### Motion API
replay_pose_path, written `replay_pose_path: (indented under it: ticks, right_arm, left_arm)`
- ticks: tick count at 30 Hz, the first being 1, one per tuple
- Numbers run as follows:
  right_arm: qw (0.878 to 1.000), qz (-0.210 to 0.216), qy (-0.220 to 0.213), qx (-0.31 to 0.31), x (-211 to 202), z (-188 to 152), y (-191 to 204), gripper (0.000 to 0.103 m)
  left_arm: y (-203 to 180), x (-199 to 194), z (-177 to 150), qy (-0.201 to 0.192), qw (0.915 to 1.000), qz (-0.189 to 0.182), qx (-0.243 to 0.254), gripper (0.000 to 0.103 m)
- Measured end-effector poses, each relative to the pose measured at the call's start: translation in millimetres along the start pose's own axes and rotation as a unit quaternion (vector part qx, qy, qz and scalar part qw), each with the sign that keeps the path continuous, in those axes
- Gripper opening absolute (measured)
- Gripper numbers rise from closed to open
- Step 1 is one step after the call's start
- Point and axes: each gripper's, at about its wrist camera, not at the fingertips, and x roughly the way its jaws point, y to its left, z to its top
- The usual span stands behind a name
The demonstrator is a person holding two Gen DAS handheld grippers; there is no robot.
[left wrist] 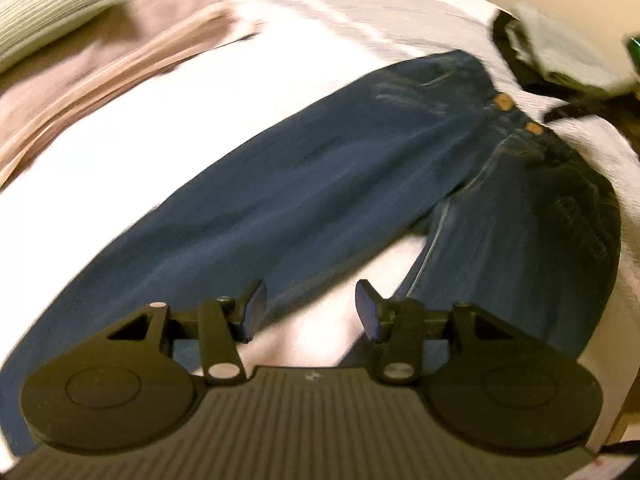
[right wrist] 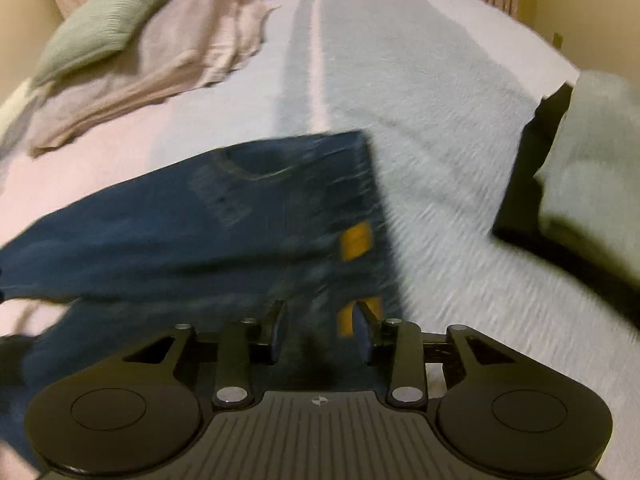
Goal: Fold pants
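Both grippers, my left gripper [left wrist: 310,309] and right gripper [right wrist: 320,330], hang with jaws apart and empty over the jeans [left wrist: 320,184], which lie flat on the bed [left wrist: 180,92], legs spread (waistband far right); I judge no fold made yet.

The right hand-held gripper [right wrist: 320,330], jaws parted and empty, hangs over blue jeans [right wrist: 208,232] spread on the bed [right wrist: 420,120].
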Motion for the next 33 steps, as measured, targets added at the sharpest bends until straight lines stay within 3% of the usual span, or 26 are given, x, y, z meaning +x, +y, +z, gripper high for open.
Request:
replay_pose_path:
  ticks: [4,8,14,23,30,33]
  right_arm:
    - [0.999,0.03,0.014,-0.006,-16.5,-31.2,45.6,0.034]
    - [0.997,0.056,0.038,-0.037,-28.5,-62.6,97.8,0.034]
    - [0.997,0.04,0.063,-0.037,-35.0,-104.3,164.9,0.035]
    - [0.997,0.018,0.064,-0.042,-32.3,-143.3,273.9,0.035]
    - [0.994,0.03,0.076,-0.078,-14.1,-163.7,326.1,0.036]
    - [0.993,0.018,0.08,-0.083,-7.4,-169.0,323.2,0.036]
  left_arm:
    - [23.5,-42.0,-53.4,0.01,0.9979,0.051,-0.04,0.044]
    - [40.8,-80.6,-112.8,0.024,0.9945,0.089,-0.05,0.049]
    - [66.1,-116.3,-205.5,0.056,0.9927,0.099,-0.041,0.051]
    - [147.0,-156.8,-323.7,0.059,0.9892,0.124,-0.05,0.056]
    - [211.1,-144.5,-363.1,0.038,0.9851,0.099,-0.135,0.057]
    - [229.3,-132.9,-368.8,0.031,0.9842,0.057,-0.164,0.055]
